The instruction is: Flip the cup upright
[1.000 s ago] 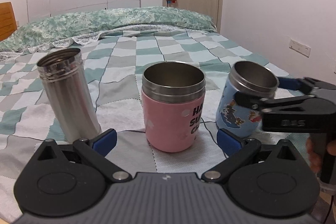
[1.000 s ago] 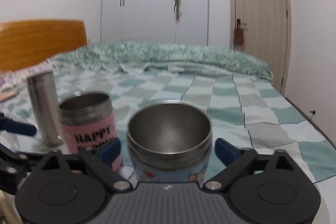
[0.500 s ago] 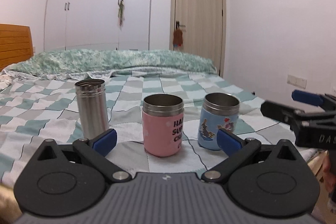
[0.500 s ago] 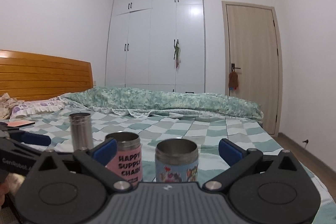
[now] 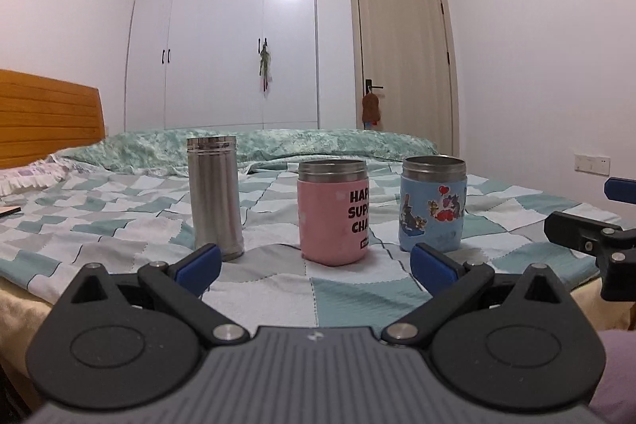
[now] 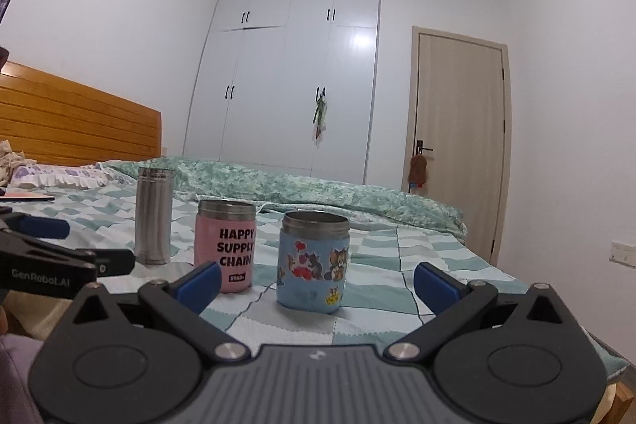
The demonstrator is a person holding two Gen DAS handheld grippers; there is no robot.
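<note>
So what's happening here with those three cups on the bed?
A person holds a two-finger gripper in each hand, and neither holds anything. The left gripper and right gripper are both open, set back from the cups. On the checked bedspread stand a steel cup, a pink cup and a blue cartoon cup, all upright with their mouths up, in a row and apart from each other.
</note>
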